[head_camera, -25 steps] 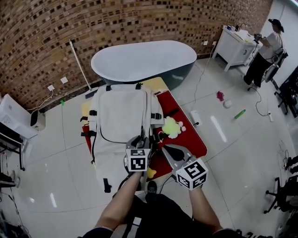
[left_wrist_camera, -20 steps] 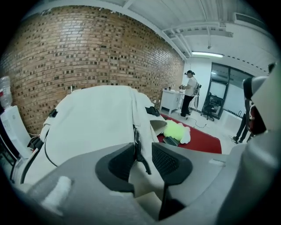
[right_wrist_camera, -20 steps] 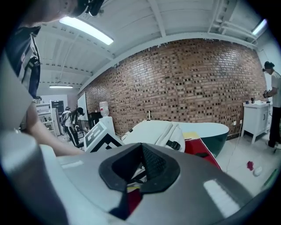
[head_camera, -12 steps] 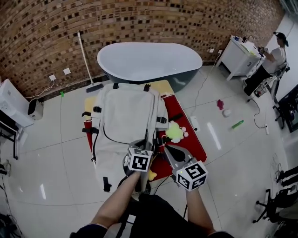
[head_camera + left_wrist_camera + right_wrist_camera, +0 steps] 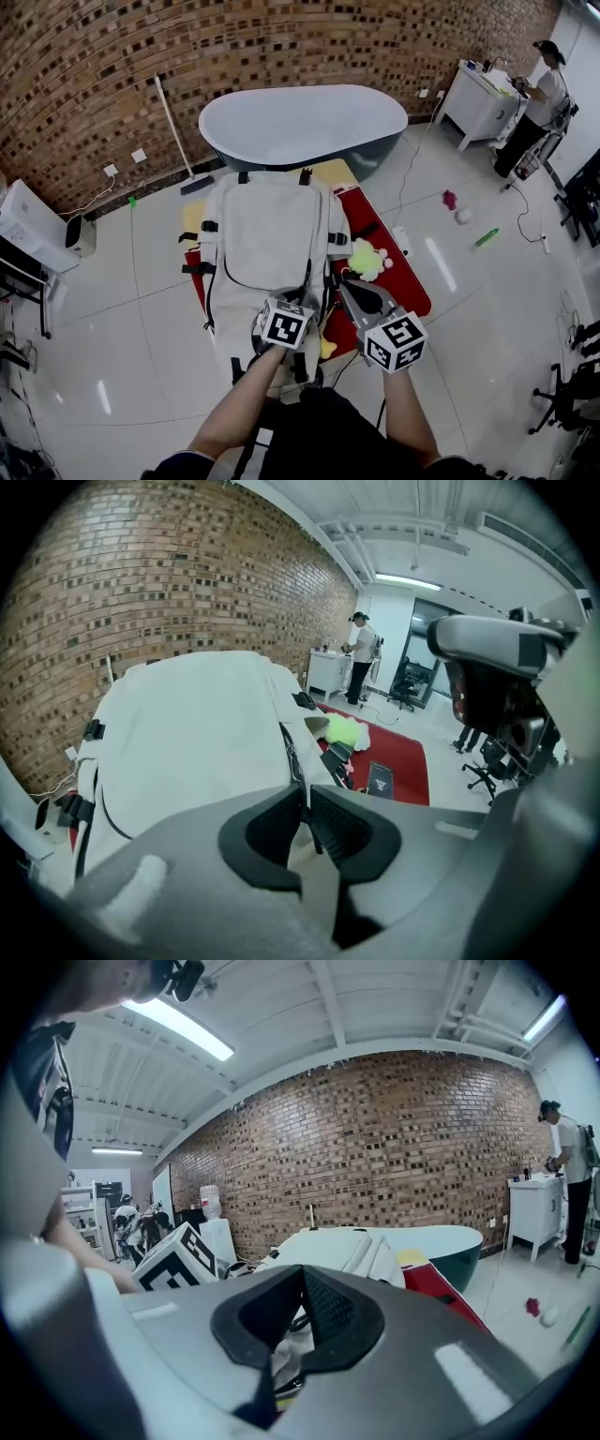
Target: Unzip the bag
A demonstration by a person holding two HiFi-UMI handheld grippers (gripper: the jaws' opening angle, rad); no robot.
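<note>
A pale grey backpack (image 5: 272,234) lies flat on a red mat (image 5: 408,286), its base toward me. My left gripper (image 5: 295,300) sits over the bag's near right part. In the left gripper view its pads (image 5: 281,822) are pressed onto a thin dark zipper pull (image 5: 308,829) at the end of the zip line (image 5: 289,752). My right gripper (image 5: 345,284) rests at the bag's right edge. Its fingertips (image 5: 302,1283) meet, with white bag fabric (image 5: 281,1358) showing in the gap below them.
A yellow-green plush toy (image 5: 367,260) lies on the mat just right of the bag. A grey bathtub (image 5: 305,122) stands behind it against the brick wall. A person (image 5: 534,94) stands at a white cabinet (image 5: 473,94) at the far right. Small toys (image 5: 450,199) lie on the floor.
The left gripper's jaws have closed over the zip at the bag's near right side. The right gripper has kept its place at the bag's edge. The head view has shifted slightly.
</note>
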